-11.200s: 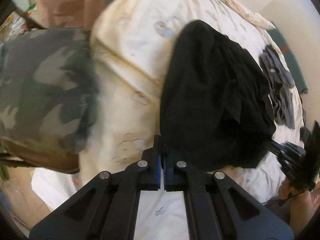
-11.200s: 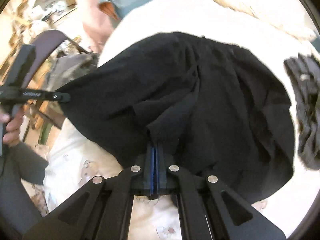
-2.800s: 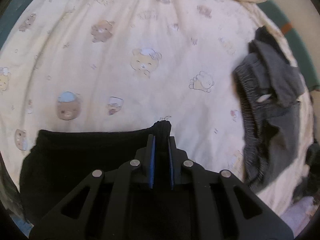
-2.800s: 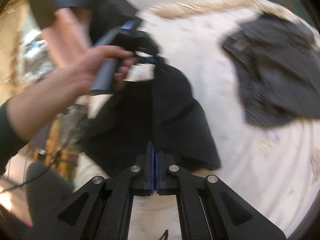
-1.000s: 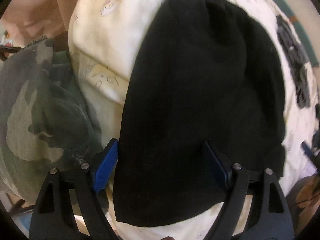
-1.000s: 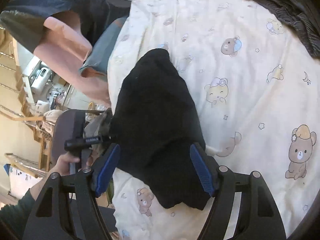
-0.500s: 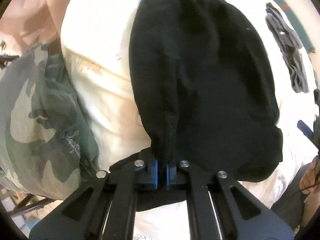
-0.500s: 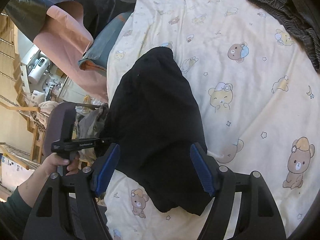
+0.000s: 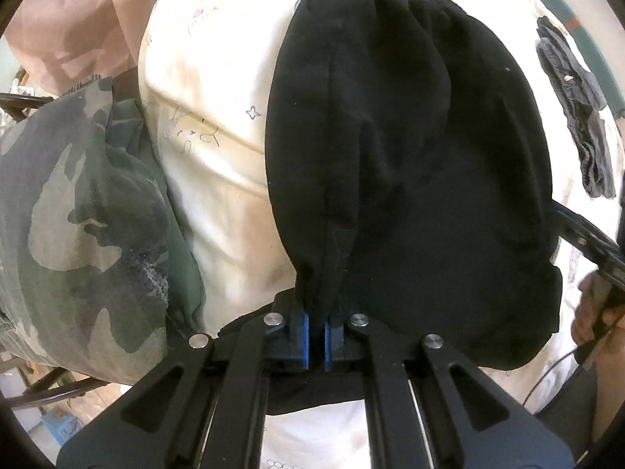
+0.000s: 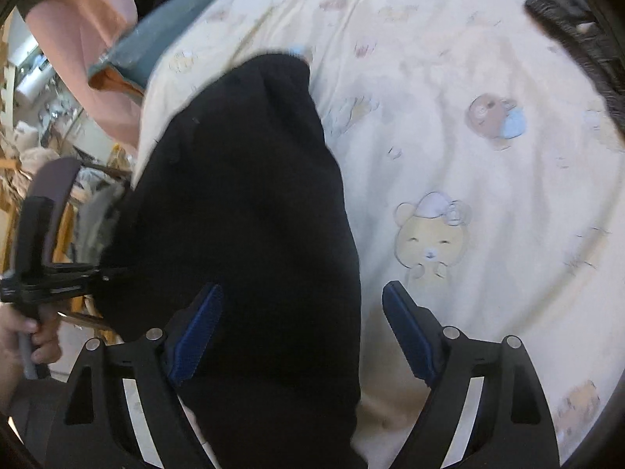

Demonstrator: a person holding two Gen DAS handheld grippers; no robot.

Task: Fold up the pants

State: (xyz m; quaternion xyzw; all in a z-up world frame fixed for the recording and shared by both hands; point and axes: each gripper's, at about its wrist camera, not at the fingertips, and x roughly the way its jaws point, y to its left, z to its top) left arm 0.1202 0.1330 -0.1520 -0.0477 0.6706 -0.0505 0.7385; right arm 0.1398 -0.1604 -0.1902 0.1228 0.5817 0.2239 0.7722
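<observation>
The black pants lie folded on the cream bear-print bed sheet, waistband at the far end. My left gripper is shut on the near left edge of the pants. In the right wrist view the pants run up the left of the sheet. My right gripper is open, its jaws wide apart, straddling the near right edge of the pants. The left gripper also shows in the right wrist view at the pants' left edge. The right gripper's arm shows at the right of the left wrist view.
A camouflage garment lies off the bed's left edge. A grey garment is crumpled far right on the sheet, and shows in the right wrist view. Pink cloth and a chair stand left.
The left gripper stays shut on the pants' near edge, and the left wrist view has come closer. The right gripper, still open, has moved down close over the pants' right edge.
</observation>
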